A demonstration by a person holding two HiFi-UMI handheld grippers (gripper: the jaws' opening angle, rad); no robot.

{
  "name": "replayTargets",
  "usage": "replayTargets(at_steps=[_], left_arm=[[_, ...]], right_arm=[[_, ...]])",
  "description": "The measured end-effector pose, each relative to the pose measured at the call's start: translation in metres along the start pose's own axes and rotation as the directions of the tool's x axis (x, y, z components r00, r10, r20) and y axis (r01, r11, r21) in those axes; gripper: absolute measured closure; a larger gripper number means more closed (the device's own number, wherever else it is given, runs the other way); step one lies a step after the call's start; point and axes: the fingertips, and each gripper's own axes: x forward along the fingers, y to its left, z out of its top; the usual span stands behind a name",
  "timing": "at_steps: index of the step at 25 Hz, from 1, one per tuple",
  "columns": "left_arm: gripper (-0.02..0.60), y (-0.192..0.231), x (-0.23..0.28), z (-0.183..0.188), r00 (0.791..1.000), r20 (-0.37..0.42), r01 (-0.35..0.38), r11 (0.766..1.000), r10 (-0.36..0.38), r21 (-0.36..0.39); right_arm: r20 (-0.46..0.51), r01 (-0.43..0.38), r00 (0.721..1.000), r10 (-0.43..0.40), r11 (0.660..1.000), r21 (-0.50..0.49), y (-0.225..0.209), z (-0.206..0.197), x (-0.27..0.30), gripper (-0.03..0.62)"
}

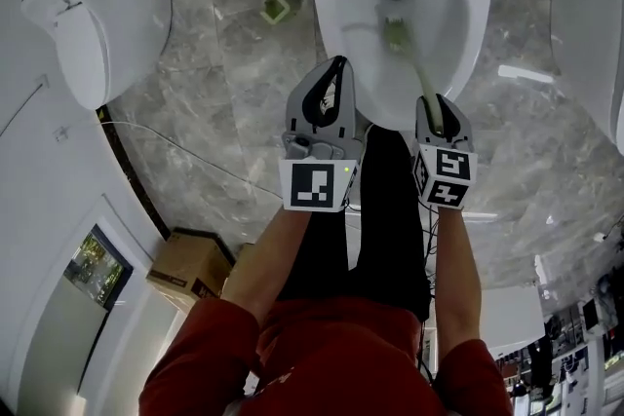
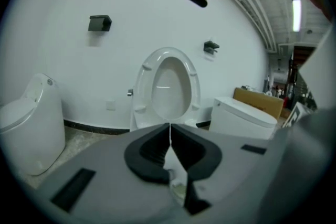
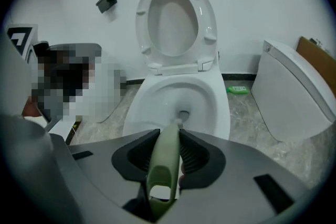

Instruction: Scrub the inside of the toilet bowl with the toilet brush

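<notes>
Our right gripper (image 3: 169,132) has its ribbed black pads clamped on the smooth olive-green plastic handle of the toilet brush (image 3: 161,165). The brush's bristled head reaches down inside the glossy white ceramic toilet bowl (image 3: 212,99), just short of the drain. Our left gripper (image 2: 169,126) is closed, its tips meeting on nothing, beside the bowl's front edge. Beneath us lies veined grey marble flooring (image 1: 244,24).

The person is wearing a red top (image 1: 210,346) with sleeves ending near the elbows, and black trousers (image 1: 385,229). The left claw (image 1: 337,63) and right claw (image 1: 430,102) are both showing grey shells with black pads (image 2: 149,150), each carrying a white cube (image 1: 314,185) printed with black square markers.
</notes>
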Motion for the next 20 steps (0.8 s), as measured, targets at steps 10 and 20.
replayTargets(at_steps=[10, 20], left_arm=[[0.586, 0.009, -0.001, -0.025, 0.999, -0.035, -0.006, 1.0, 0.005, -0.013], [0.586, -0.003, 0.005, -0.03, 0.998, -0.064, 0.007, 1.0, -0.009, -0.021]], right_arm=[[0.12, -0.102, 0.99, 0.08, 0.976, 0.191, 0.02, 0.019, 0.011, 0.482], [0.001, 0.073, 0.997, -0.074, 0.997, 0.03, -0.033, -0.007, 0.02, 0.484]])
